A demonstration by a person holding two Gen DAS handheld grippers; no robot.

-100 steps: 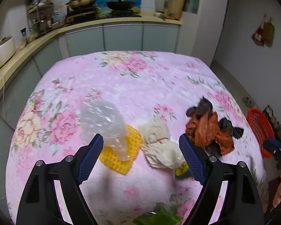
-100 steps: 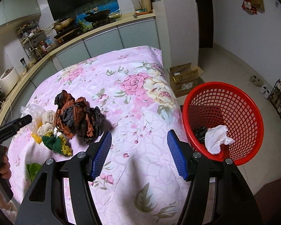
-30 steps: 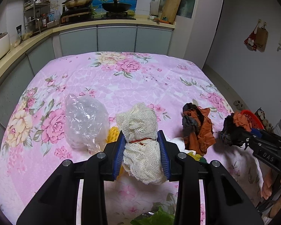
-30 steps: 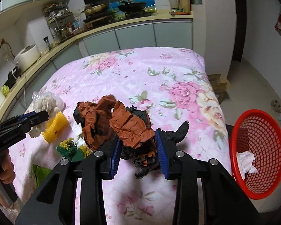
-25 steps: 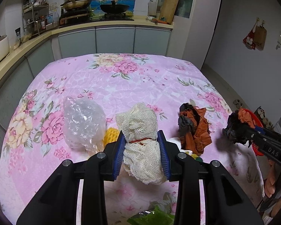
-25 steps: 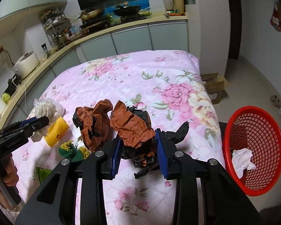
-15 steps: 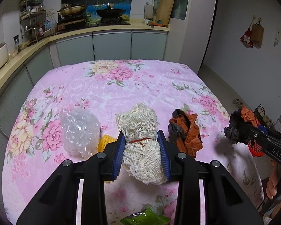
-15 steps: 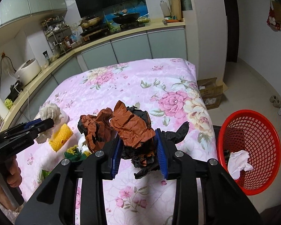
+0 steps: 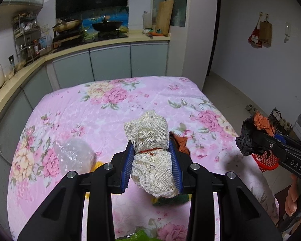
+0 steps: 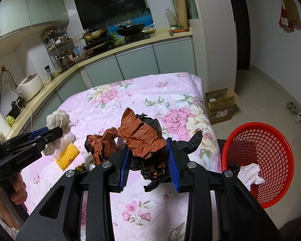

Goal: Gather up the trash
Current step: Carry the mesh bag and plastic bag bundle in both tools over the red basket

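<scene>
Surface: a worktop (image 9: 118, 124) draped in a pink quilted cloth with rose prints fills the middle of both views; its far edge runs toward the kitchen units at 12 o'clock.
Left tool: the left tool (image 9: 151, 167) is clenched on a cream net bundle (image 9: 150, 148) tied with a red band, held above the cloth; blue pads press both sides of it.
Right tool: the right tool (image 10: 148, 167) is clenched on a wad of orange and black paper (image 10: 144, 138), held above the cloth.
Left on the cloth: a clear plastic bag (image 9: 74, 156) lies at 9 o'clock of the net bundle; a yellow sponge (image 10: 68, 155) and a second crumpled orange and black wad (image 10: 100, 144) lie at 9 to 10 o'clock of the right tool; a green wrapper (image 9: 136, 236) shows at the near edge, at 6 o'clock.
Bin: a red mesh basket (image 10: 271, 140) stands on the floor at 3 o'clock of the right tool, just beside the worktop's corner, with white tissue (image 10: 250, 173) and a dark scrap inside.
Room: a counter (image 10: 130, 46) with pale green cabinet doors runs along 12 o'clock and bends round to 9 o'clock; a wok (image 10: 130, 29) sits on the stove under a black hood (image 10: 110, 7); a rice cooker (image 10: 30, 87) stands at 9 o'clock; a cardboard box (image 10: 218, 104) sits on the tiled floor at 2 o'clock.
</scene>
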